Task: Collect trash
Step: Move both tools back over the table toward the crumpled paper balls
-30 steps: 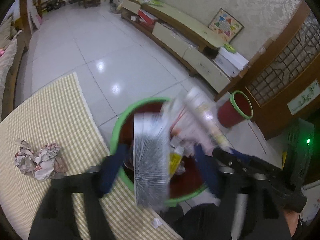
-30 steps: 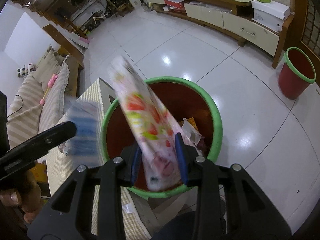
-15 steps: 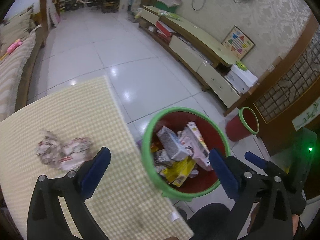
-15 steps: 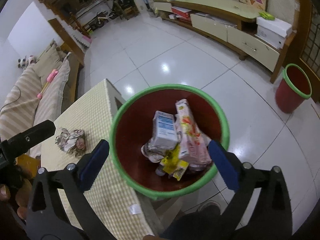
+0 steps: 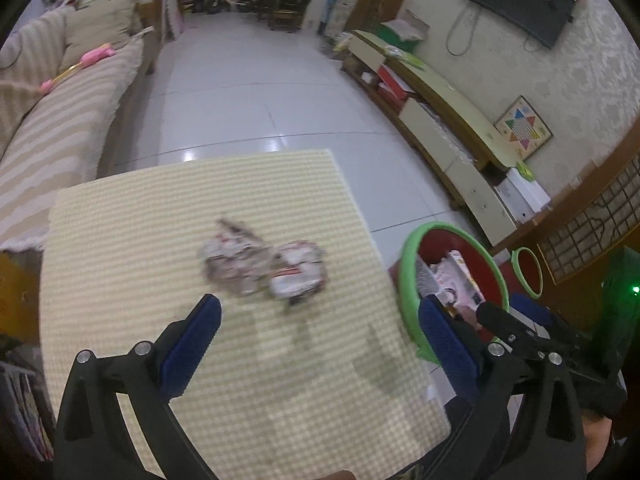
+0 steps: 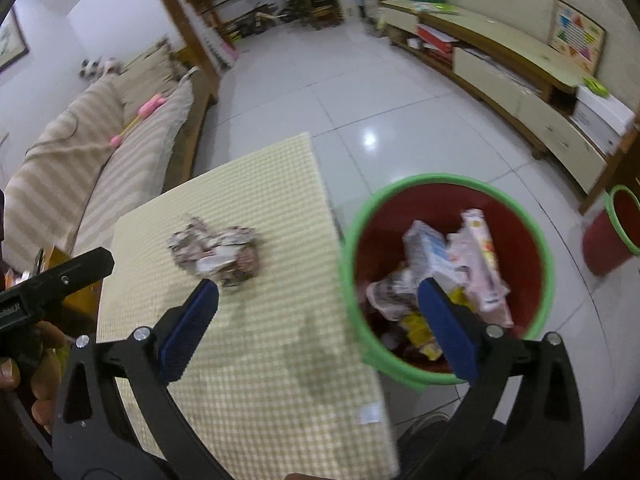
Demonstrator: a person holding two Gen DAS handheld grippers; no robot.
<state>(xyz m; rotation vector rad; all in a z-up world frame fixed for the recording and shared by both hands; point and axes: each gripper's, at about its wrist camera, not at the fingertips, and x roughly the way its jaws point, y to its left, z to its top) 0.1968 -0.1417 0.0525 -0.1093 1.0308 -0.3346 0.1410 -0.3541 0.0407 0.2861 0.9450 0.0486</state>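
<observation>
Both tools wide open, empty: left tool [image 5: 318,322], right tool [image 6: 318,308]. Crumpled paper [image 5: 262,266] mid desk [image 5: 120,240]; bin [image 6: 444,280] right w/ boxes.

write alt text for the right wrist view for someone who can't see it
An open, empty right gripper hangs above a checked table holding crumpled paper. Beside the table on the right stands a red bin with a green rim, holding boxes and wrappers. A sofa and a long cabinet line the tiled room.

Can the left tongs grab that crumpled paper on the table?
Probably yes. The left tongs are open and empty, and the crumpled paper lies just ahead on the table with nothing between.
</observation>
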